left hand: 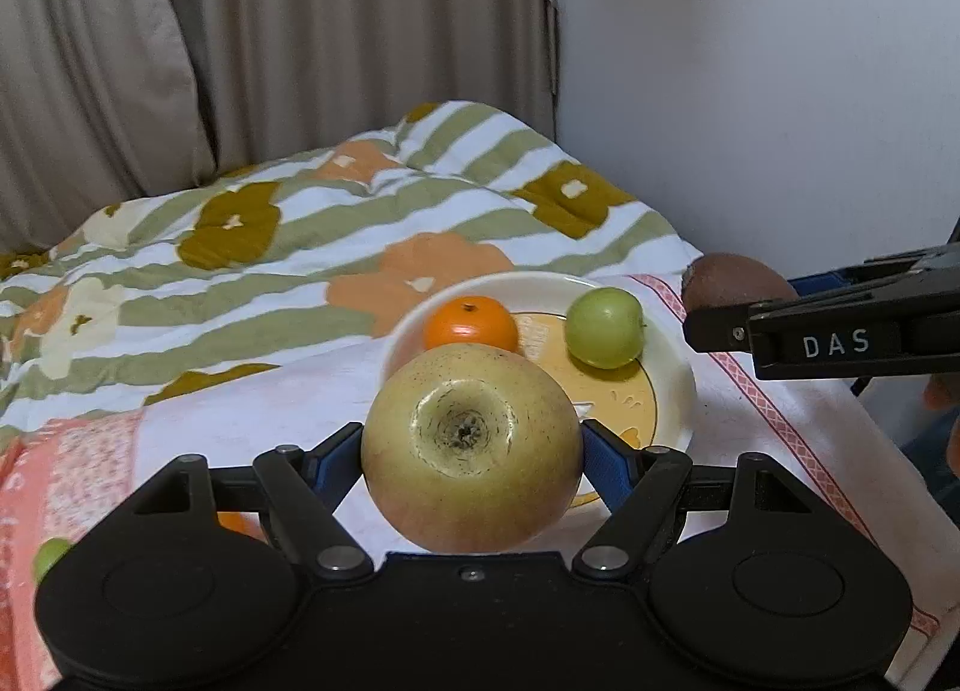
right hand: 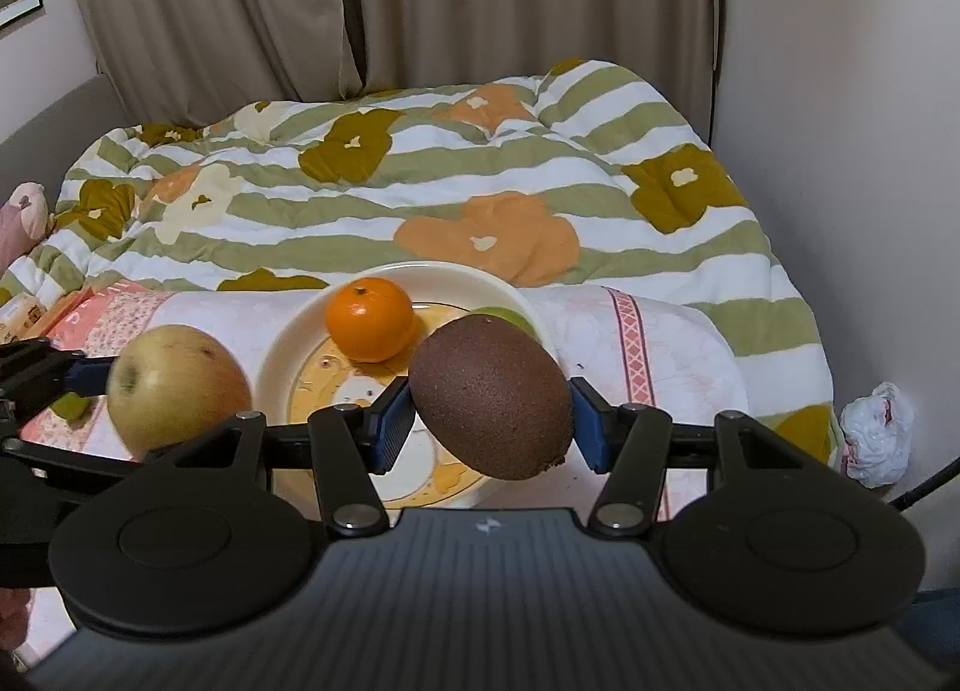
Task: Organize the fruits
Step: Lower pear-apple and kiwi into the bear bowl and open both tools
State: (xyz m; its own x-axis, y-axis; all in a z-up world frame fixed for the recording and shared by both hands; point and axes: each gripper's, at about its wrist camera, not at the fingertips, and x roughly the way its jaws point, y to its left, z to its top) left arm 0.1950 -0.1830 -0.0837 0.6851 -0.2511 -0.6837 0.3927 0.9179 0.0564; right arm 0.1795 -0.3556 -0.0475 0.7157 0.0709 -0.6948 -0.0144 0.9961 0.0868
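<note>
Two fruits are mid-carry toward the shallow cream ceramic plate (right hand: pixel 282 355): the left hand-held gripper (left hand: pixel 471 454) clamps a yellow-green round apple (left hand: pixel 471 445), the right hand-held gripper (right hand: pixel 489 421) a fuzzy brown oval kiwi (right hand: pixel 489 394), and each next needs lowering onto bare plate beside the glossy orange mandarin (right hand: pixel 369 319).

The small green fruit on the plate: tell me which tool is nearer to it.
Right. The right tool holds the kiwi just in front of the green fruit, partly hiding it. The left tool, holding the apple, is off to the plate's left side.
</note>
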